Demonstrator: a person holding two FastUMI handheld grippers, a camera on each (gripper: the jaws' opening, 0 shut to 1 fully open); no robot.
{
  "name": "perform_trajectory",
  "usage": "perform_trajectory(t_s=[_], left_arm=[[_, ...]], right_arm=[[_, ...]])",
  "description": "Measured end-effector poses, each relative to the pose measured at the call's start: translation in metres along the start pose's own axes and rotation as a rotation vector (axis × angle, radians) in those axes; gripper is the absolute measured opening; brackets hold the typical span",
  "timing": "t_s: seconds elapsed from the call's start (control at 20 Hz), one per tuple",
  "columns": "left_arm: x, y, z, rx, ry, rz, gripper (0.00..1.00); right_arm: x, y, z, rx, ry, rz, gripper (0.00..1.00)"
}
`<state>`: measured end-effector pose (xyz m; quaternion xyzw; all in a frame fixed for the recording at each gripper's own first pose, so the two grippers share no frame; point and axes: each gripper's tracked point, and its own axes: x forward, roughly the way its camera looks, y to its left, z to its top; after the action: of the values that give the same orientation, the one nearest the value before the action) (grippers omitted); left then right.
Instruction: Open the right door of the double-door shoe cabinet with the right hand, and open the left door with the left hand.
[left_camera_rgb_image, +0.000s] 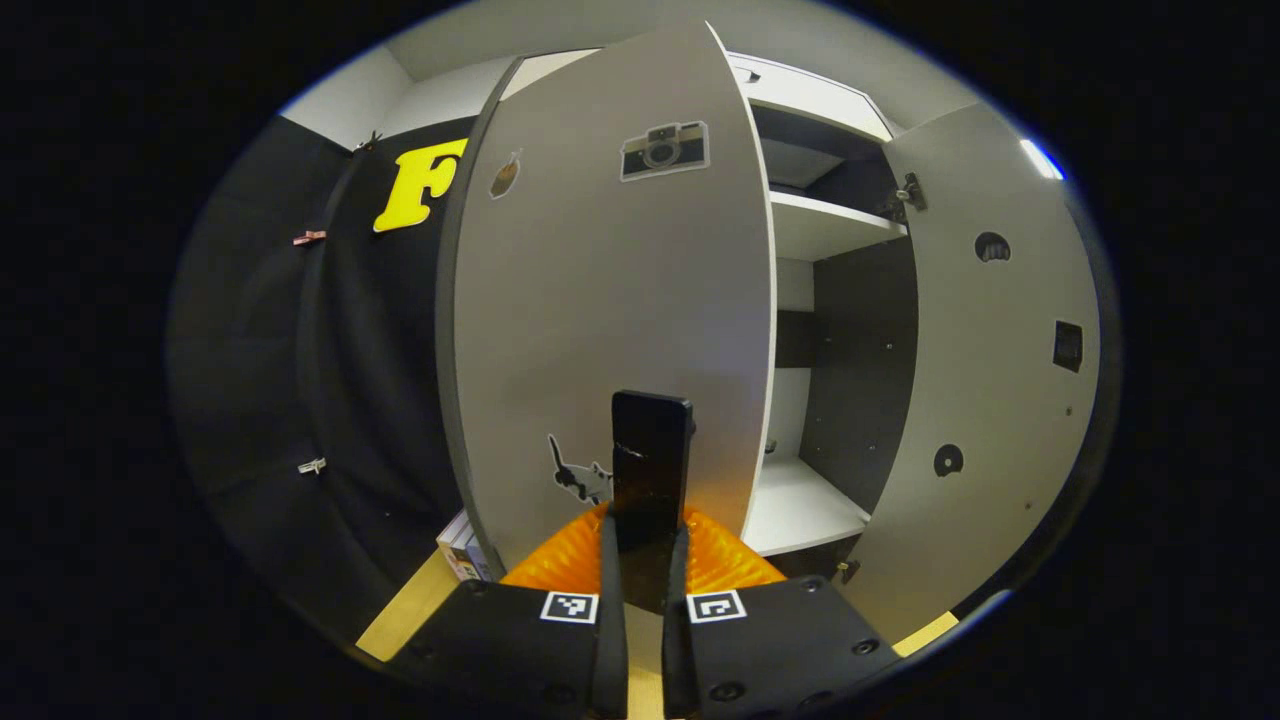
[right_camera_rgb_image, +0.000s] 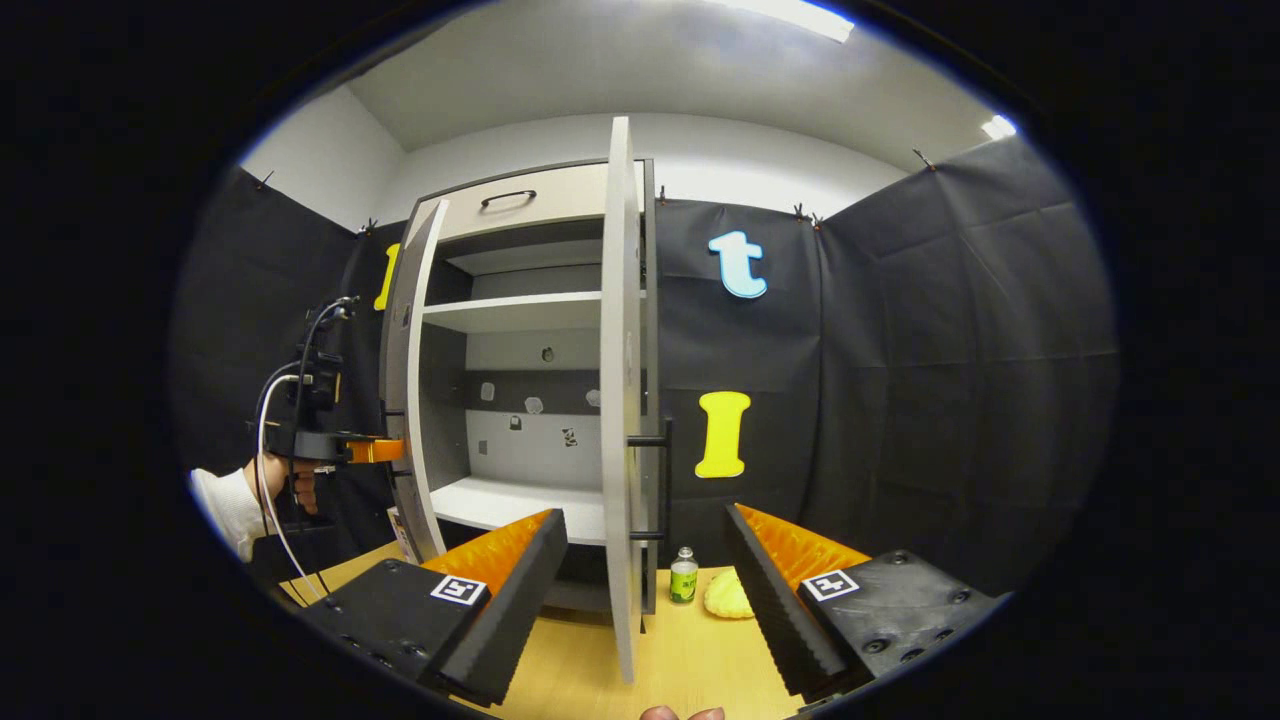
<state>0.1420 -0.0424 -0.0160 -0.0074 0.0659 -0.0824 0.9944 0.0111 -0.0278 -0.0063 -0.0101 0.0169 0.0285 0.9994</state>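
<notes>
The left door (left_camera_rgb_image: 600, 300) of the shoe cabinet is a grey panel with stickers, swung partly open. Its black handle (left_camera_rgb_image: 652, 450) stands upright between the fingers of my left gripper (left_camera_rgb_image: 648, 535), which is shut on it. The right door (left_camera_rgb_image: 985, 350) stands wide open beside the white shelves (left_camera_rgb_image: 830, 225). In the right gripper view that right door (right_camera_rgb_image: 620, 400) is edge-on, its black handle (right_camera_rgb_image: 662, 480) free. My right gripper (right_camera_rgb_image: 645, 600) hangs open just in front of the door's edge, holding nothing. Farther left, a hand (right_camera_rgb_image: 268, 478) holds the left gripper (right_camera_rgb_image: 345, 447) at the left door (right_camera_rgb_image: 408, 400).
A small green-labelled bottle (right_camera_rgb_image: 684, 577) and a yellow lump (right_camera_rgb_image: 728, 595) sit on the wooden table (right_camera_rgb_image: 690, 650) right of the right door. A box (left_camera_rgb_image: 462, 550) lies by the cabinet's left foot. Black cloth walls close in on both sides.
</notes>
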Motion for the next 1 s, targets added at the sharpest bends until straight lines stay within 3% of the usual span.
perform_trajectory(t_s=[0.75,1.0], left_arm=[[-0.054,0.071,-0.005,-0.004,-0.016,-0.038,0.17],[-0.062,0.086,-0.006,-0.034,-0.017,-0.060,0.17]], right_arm=[[0.000,0.056,-0.005,0.002,0.013,0.046,1.00],[-0.001,0.058,-0.006,-0.004,0.017,0.048,0.99]])
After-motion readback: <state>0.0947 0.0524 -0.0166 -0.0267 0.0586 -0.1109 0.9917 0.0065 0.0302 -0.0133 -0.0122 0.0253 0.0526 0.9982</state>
